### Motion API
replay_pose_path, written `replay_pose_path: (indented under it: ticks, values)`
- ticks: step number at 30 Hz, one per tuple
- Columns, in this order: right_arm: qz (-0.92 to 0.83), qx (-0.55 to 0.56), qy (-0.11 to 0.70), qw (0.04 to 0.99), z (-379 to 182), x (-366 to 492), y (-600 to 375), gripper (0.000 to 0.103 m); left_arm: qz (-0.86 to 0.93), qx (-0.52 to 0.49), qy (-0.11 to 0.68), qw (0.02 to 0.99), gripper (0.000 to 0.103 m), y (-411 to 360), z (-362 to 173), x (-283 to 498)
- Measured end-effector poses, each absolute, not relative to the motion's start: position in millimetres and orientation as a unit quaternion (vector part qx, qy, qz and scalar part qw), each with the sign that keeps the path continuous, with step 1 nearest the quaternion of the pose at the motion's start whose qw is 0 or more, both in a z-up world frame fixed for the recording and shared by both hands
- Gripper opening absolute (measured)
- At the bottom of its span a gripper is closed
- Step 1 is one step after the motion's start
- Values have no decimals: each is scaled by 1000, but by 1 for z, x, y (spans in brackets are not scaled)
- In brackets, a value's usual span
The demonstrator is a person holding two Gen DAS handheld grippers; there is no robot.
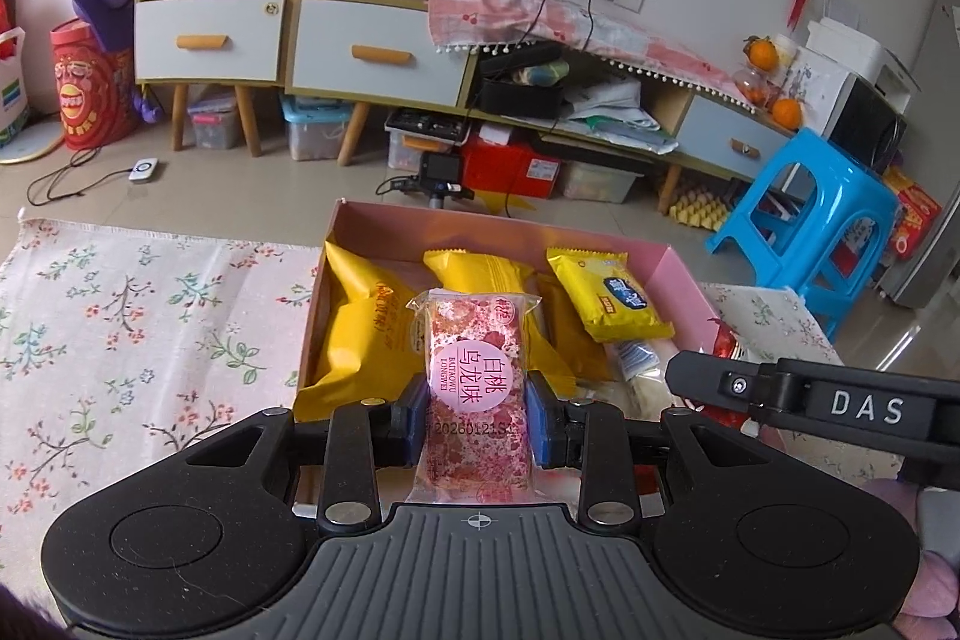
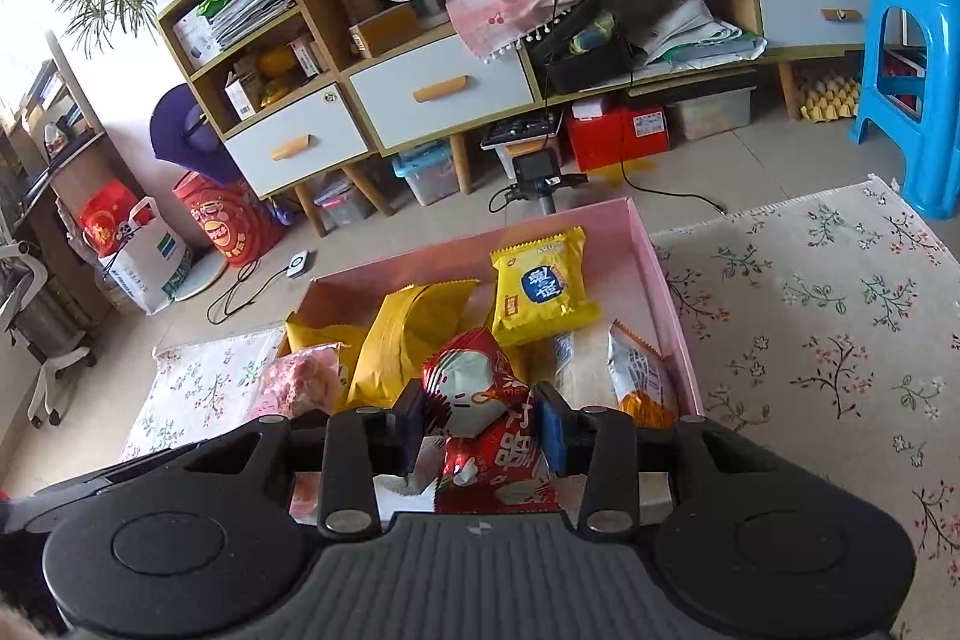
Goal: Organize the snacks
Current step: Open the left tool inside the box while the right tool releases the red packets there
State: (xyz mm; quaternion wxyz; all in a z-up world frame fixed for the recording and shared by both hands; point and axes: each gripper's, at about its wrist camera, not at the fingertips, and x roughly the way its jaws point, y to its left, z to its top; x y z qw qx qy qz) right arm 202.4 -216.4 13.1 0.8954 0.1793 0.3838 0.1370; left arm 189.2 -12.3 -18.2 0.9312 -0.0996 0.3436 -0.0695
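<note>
Over the flowered cloth point(image 1: 120, 316) on the bench sits a pink box point(image 1: 675, 274), open at the top and already part filled: two large yellow packets point(image 1: 354, 328) lie along its left and middle, a smaller yellow packet with a blue label point(image 1: 606, 295) rests toward the far right corner, and pale wrappers lie beneath that one.

Both tools hover above the near side of the box, each pointing down into it, so the step in hand looks like delivery of two more snacks. The left tool point(image 1: 477, 421) is clamped on a pink peach-oolong bar point(image 1: 474, 388); its blue pads press the bar's two long edges, and the bar stands up between them, its top over the yellow packets. The right tool point(image 2: 480, 427) is clamped on a crumpled red snack packet point(image 2: 486, 436), which sits between its pads and sticks out fore and aft, hanging above the box's near middle.

Next, I judge, each tool needs to come lower over a free patch of box floor, then part its pads so the snack drops flat. Free floor is scarce near the middle, and the two tools are near each other, so one should release first.
</note>
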Motion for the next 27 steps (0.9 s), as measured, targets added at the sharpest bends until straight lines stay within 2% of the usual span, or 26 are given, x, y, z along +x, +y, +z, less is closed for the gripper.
replay_pose_path:
  ticks: [7,10,12,14,22,24,27]
  values:
    - [133,173,383,898,9,204,-217,32,-69,-96,341,933,30,-12,-26,193]
    - [125,176,376,901,11,204,-219,40,-67,-90,335,935,32,-13,-25,192]
    - [124,182,372,902,14,202,-221,48,-71,-90,342,933,39,-15,-25,192]
    - [124,188,372,901,16,201,-221,53,-74,-93,345,931,54,-14,-24,190]
    - [132,179,364,904,26,190,-220,69,-66,-90,344,932,68,-10,-15,175]
    - [134,177,363,905,29,186,-221,76,-64,-91,344,932,70,-8,-12,171]
    - [138,174,366,904,31,181,-222,79,-62,-98,346,931,76,-5,-7,164]
